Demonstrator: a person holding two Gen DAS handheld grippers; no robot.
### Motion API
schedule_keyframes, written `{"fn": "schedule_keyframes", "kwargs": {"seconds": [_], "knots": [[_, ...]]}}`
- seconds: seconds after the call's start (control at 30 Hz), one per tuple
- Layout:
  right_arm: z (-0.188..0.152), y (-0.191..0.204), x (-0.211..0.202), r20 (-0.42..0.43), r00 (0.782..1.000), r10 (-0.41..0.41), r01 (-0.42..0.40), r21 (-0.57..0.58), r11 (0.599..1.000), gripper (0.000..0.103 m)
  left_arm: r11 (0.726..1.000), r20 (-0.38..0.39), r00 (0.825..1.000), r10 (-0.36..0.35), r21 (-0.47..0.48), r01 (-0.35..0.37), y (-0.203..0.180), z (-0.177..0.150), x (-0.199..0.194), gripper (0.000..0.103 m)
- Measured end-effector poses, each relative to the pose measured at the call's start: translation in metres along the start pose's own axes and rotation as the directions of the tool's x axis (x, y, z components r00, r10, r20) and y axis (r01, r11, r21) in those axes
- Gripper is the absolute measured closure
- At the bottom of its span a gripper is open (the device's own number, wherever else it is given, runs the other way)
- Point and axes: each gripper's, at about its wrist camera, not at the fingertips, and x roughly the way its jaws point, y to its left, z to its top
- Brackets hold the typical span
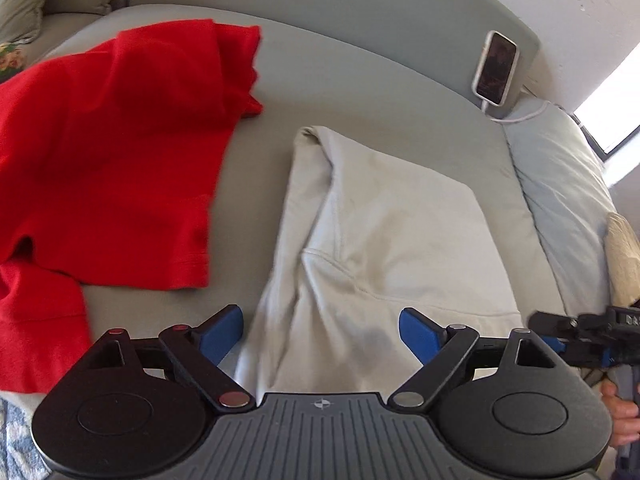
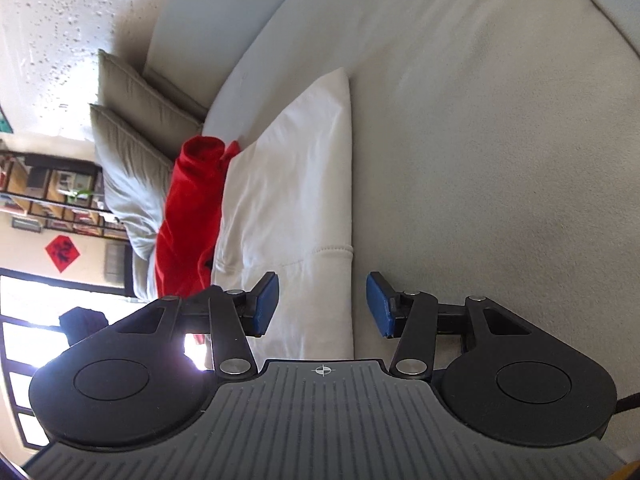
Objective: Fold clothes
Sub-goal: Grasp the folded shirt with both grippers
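A white folded garment (image 1: 392, 232) lies flat on the grey couch seat (image 1: 360, 92). My left gripper (image 1: 320, 320) hovers over its near end, open wide, with the cloth below the gap and neither pad touching it. In the right wrist view the same white garment (image 2: 288, 200) stretches away. My right gripper (image 2: 322, 300) is open over its near edge, and its pads are clear of the cloth. That right gripper (image 1: 580, 336) also shows at the right edge of the left wrist view. A crumpled red garment (image 1: 120, 152) lies to the left, seen also as the red garment (image 2: 188, 208) behind the white one.
A phone (image 1: 495, 67) on a white cable leans against the backrest at the far right. Grey cushions (image 2: 132, 140) are stacked at the couch's end, and a pale pillow (image 1: 560, 184) lies on the right. A person's hand (image 1: 622, 412) shows at the lower right. Shelves (image 2: 52, 196) stand beyond.
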Motion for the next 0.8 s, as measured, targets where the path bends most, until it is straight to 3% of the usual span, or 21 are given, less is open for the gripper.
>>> {"fn": "schedule_keyframes", "kwargs": {"seconds": [0.1, 0.2, 0.23, 0.27, 0.3, 0.33, 0.4, 0.47, 0.63, 0.8], "knots": [[0.01, 0.003, 0.014, 0.013, 1.0, 0.015, -0.014, -0.013, 1.0, 0.052, 0.998, -0.04, 0.998, -0.042, 0.042, 0.043, -0.009, 0.006, 0.014, 0.015], [0.02, 0.01, 0.027, 0.047, 0.999, 0.005, -0.003, -0.048, 0.999, 0.052, 0.998, -0.05, 0.998, -0.038, 0.055, 0.041, -0.014, 0.011, 0.021, 0.014], [0.021, 0.012, 0.031, 0.058, 0.998, -0.003, 0.007, -0.066, 0.998, 0.054, 0.998, -0.048, 0.999, -0.016, 0.063, 0.019, -0.017, 0.011, 0.02, 0.017], [0.023, 0.014, 0.035, 0.071, 0.997, -0.012, 0.018, -0.083, 0.996, 0.057, 0.997, -0.044, 0.999, 0.016, 0.075, -0.013, -0.02, 0.01, 0.018, 0.031], [0.023, 0.015, 0.036, 0.086, 0.995, -0.041, 0.048, -0.085, 0.995, 0.069, 0.995, -0.036, 0.998, 0.042, 0.091, -0.039, -0.024, 0.009, 0.014, 0.048], [0.024, 0.016, 0.037, 0.102, 0.992, -0.069, 0.077, -0.086, 0.993, 0.088, 0.992, -0.024, 0.998, 0.065, 0.11, -0.062, -0.03, 0.006, 0.01, 0.055], [0.021, 0.019, 0.037, 0.12, 0.989, -0.088, 0.1, -0.097, 0.99, 0.092, 0.983, 0.007, 0.994, 0.109, 0.15, -0.109, -0.041, 0.002, 0.003, 0.076], [0.013, 0.029, 0.032, 0.16, 0.98, -0.117, 0.141, -0.147, 0.979, 0.094, 0.969, 0.056, 0.987, 0.15, 0.191, -0.159, -0.054, -0.004, -0.005, 0.085], [-0.011, 0.063, 0.003, 0.255, 0.954, -0.156, 0.222, -0.257, 0.941, 0.098, 0.953, 0.166, 0.971, 0.174, 0.22, -0.209, -0.087, -0.019, -0.033, 0.096], [-0.033, 0.081, -0.052, 0.303, 0.943, -0.14, 0.228, -0.277, 0.934, 0.099, 0.953, 0.189, 0.975, 0.113, 0.257, -0.16, -0.126, -0.035, -0.062, 0.096]]}}
